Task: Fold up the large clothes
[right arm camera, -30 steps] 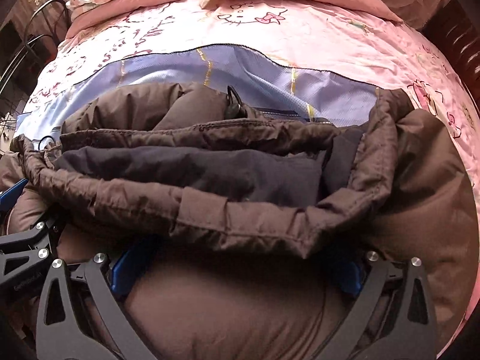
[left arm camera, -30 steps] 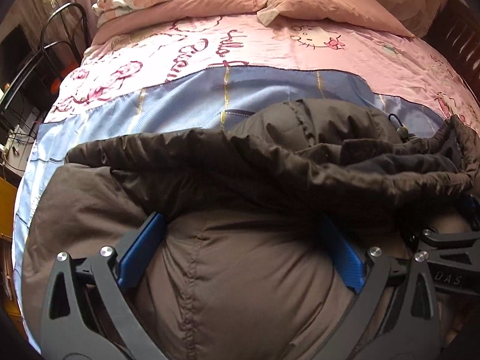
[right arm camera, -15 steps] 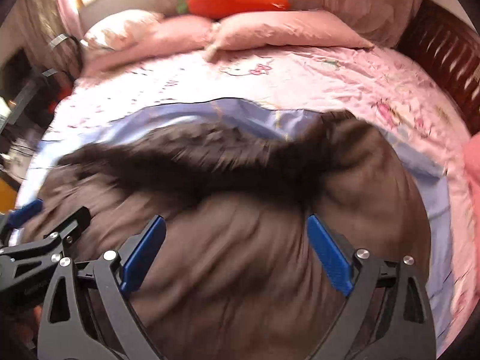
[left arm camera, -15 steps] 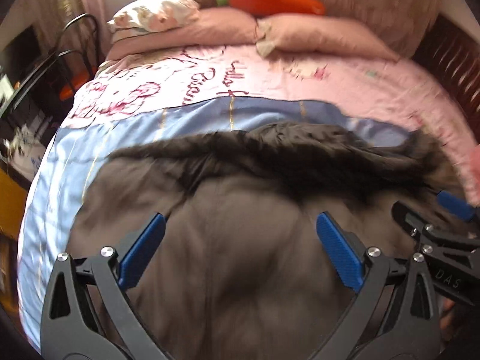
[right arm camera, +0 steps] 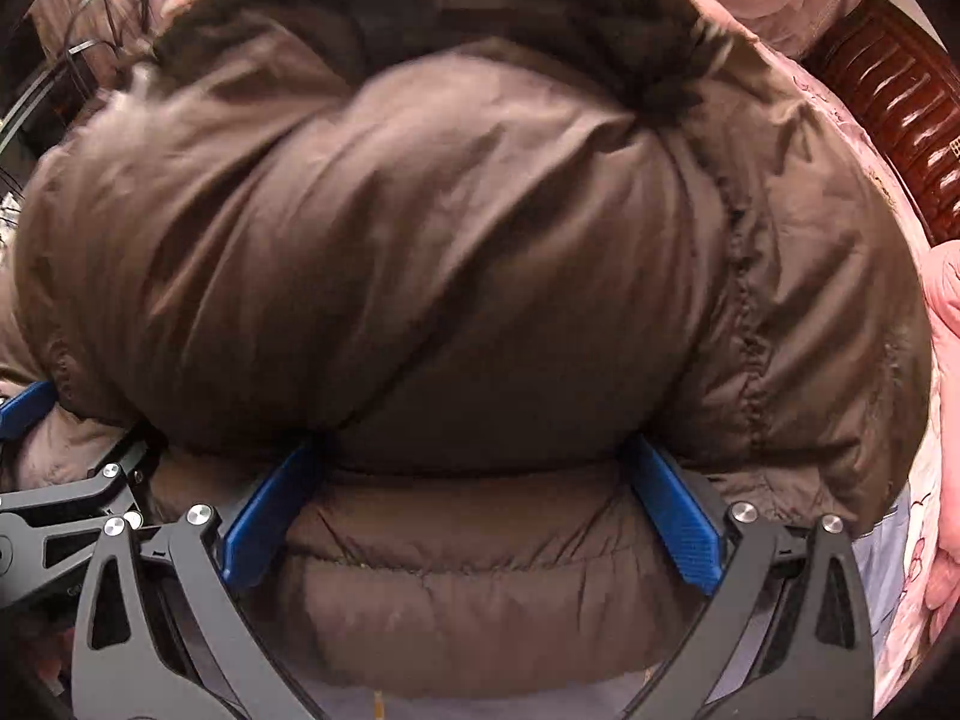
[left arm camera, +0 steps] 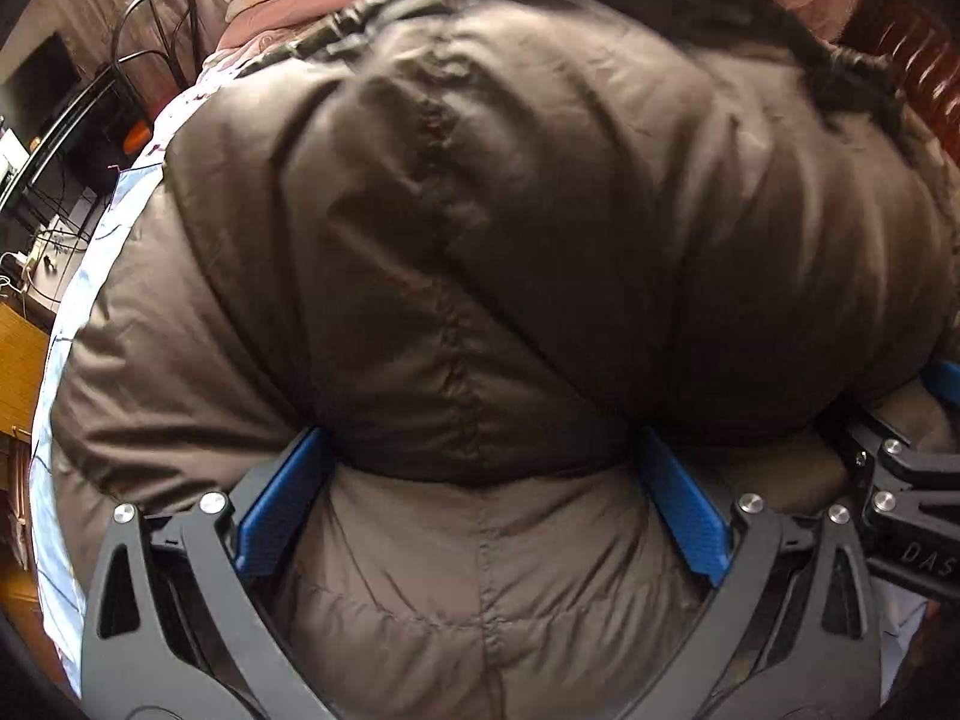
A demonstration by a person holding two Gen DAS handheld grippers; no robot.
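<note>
The brown puffy jacket (left arm camera: 510, 228) fills almost everything here, a big quilted mound lying on the bed (left arm camera: 66, 324), its upper layer doubled over a lower layer close to both cameras. In the left wrist view the left gripper (left arm camera: 480, 510) sits with its blue fingers (left arm camera: 282, 504) spread wide, one on each side of the lower padded layer, right at the crease where the folded bulge overhangs it. Nothing is pinched between them; the fabric just swells up in the gap. At the right edge of that view the right gripper (left arm camera: 906, 480) shows as black linkage with a blue tip, pressed in under the same overhang.

Over to the right wrist view: the right gripper (right arm camera: 474, 516) is likewise spread apart, blue fingers (right arm camera: 672, 522) bracketing the lower layer at the fold line (the jacket's hem runs across just below). The left gripper (right arm camera: 36, 450) peeks in at the left edge, tucked against the jacket.

A dark fuzzy trim (right arm camera: 600, 6) runs along the far top of the mound. Light blue sheet shows at the bed's left edge, pink bedding (right arm camera: 948, 324) at the right, and a dark wooden headboard (right arm camera: 900, 114) beyond. A black metal chair (left arm camera: 150, 42) stands past the bed's left side.
</note>
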